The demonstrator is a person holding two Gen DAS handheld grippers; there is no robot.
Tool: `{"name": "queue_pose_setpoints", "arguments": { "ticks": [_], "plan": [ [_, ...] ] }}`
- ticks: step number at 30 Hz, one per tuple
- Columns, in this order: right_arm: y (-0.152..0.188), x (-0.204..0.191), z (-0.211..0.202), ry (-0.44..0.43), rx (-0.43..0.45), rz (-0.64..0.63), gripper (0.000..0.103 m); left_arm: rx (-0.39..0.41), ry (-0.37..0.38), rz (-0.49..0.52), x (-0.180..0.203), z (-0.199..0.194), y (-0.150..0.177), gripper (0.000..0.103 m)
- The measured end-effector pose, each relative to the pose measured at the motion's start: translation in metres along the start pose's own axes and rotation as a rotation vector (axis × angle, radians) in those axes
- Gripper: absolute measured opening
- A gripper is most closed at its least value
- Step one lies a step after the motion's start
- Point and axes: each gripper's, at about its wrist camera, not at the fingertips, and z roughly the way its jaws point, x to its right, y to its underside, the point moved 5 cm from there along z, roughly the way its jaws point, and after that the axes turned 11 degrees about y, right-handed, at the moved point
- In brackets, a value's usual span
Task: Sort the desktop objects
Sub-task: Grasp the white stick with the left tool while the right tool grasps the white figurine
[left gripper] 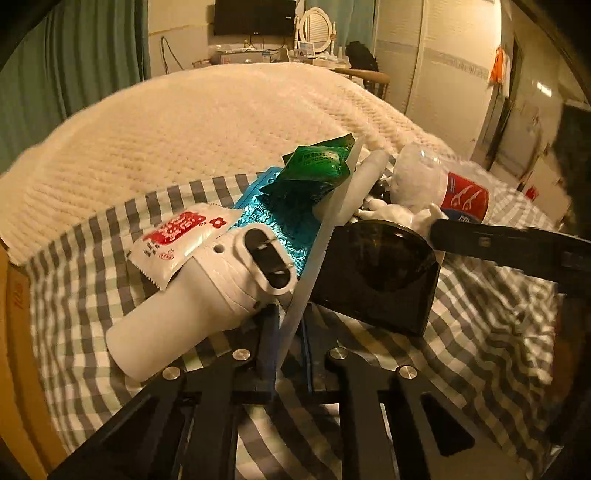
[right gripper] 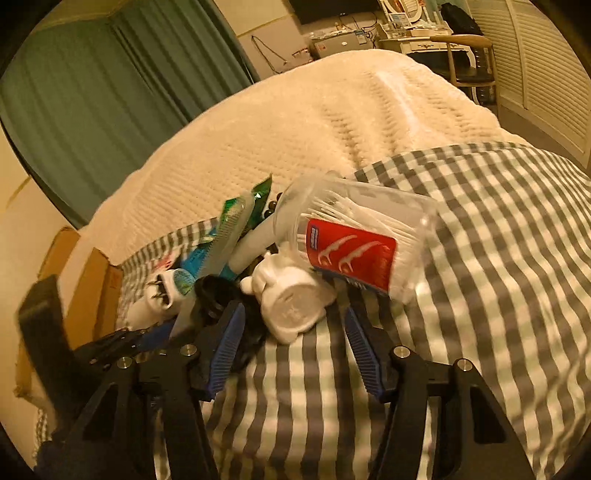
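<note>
A home bedroom — cream quilted bed, wall television, mirrored dressing table.

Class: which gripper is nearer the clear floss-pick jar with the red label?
Right. The right gripper sits just below the jar; the left gripper, across the pile, pinches a translucent comb.

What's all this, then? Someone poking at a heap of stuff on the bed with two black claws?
A person is sorting a pile of small things on a checked cloth, with a gripper in each hand. The left gripper is shut on the end of a long pale comb. The right gripper is open, its fingers either side of a small white figurine. A clear jar of floss picks lies on its side just behind.
</note>
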Motion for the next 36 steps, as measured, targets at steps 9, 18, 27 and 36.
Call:
{"name": "queue_pose_setpoints", "arguments": {
  "ticks": [9, 18, 27, 36],
  "plan": [
    [-0.008, -0.005, 0.037, -0.039, -0.040, 0.058, 0.054, 0.025, 0.065, -0.051, -0.006, 0.001, 0.002, 0.011],
    [-0.004, -0.003, 0.011, -0.010, 0.027, 0.039, 0.049, 0.043, 0.033, -0.007, 0.006, -0.013, 0.001, 0.007],
    [0.019, -0.011, -0.029, 0.020, 0.034, 0.008, 0.049, 0.051, 0.062, -0.077, 0.033, -0.066, 0.020, 0.003],
    [0.045, -0.032, -0.087, 0.048, 0.047, -0.040, 0.049, 0.036, 0.086, -0.155, 0.049, -0.112, 0.048, 0.003]
  ]
}}
